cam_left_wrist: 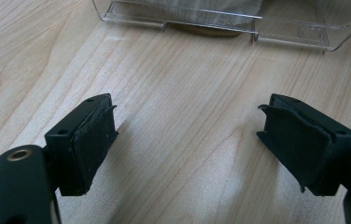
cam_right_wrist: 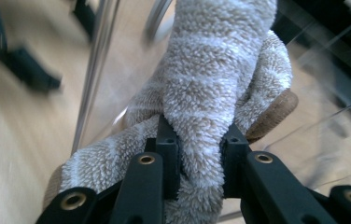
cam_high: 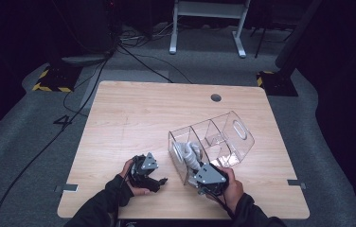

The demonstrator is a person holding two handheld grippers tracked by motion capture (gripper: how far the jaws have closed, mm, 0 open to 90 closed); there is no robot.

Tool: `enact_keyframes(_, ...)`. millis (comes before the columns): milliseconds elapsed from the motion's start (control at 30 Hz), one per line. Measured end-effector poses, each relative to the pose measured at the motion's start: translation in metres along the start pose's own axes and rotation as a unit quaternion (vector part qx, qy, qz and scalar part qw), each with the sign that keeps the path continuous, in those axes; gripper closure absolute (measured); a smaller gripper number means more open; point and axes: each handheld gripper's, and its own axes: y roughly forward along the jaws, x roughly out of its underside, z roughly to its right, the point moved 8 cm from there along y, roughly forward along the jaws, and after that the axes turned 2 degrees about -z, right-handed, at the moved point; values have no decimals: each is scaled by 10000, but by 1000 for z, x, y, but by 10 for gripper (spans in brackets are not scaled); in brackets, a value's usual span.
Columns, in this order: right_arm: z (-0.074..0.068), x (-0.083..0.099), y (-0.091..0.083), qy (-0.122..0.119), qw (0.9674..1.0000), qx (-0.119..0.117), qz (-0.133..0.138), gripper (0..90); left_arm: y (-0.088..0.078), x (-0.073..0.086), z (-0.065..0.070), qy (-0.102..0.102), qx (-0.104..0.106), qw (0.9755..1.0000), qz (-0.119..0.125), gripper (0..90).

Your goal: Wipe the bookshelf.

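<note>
Right gripper (cam_right_wrist: pixel 197 154) is pinching a fuzzy grey-and-tan striped sock (cam_right_wrist: pixel 220 79), its black jaws pressed into the pile on both sides, mid-bundle. From the high view I'm reading the right gripper (cam_high: pixel 200 176) at the near open end of a clear plastic divided organiser bin (cam_high: pixel 235 130), which is lying tipped on the light wooden table (cam_high: pixel 133 113); the sock (cam_high: pixel 188 152) is sitting in the nearest compartment. I'm judging the sock light, soft and compressible, not slippery: a fold of it should hold well, though a loose end may drag on the bin wall. The bin looks light and likely to slide. Left gripper (cam_left_wrist: pixel 187 140) is resting low over bare table just beside the bin, jaws spread with nothing between them; I'm also seeing the left gripper (cam_high: pixel 147 172) in the high view. How the sock is folded lower down is cut off behind the jaws. The clear walls are blurring in the right gripper view.
</note>
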Motion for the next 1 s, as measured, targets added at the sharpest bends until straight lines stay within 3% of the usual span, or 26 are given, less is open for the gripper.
enact_keyframes(167,-12,17,10,-38,9994,-290,-183,753,1,-1,6,-26,-19,10000,-19,172)
enact_keyframes(267,-15,17,10,52,9986,-503,-149,750,4,-4,21,117,105,9999,-19,172)
enact_keyframes(367,-9,9,4,152,9985,-528,-8,748,8,-8,37,228,213,9995,-24,171)
enact_keyframes(533,-1,-14,-11,174,9981,-477,343,746,14,-15,53,302,216,9993,-10,171)
enact_keyframes(733,11,-31,-24,304,9967,-303,687,745,12,-18,57,434,23,9990,-36,199)
enact_keyframes(800,15,-34,-27,327,9963,-246,760,745,12,-25,56,397,-162,9990,102,208)
enact_keyframes(900,23,-39,-34,455,9946,-162,919,745,12,-34,57,308,-189,9990,246,205)
enact_keyframes(1000,27,-42,-38,488,9933,-85,1040,745,17,-37,57,284,-378,9986,238,200)
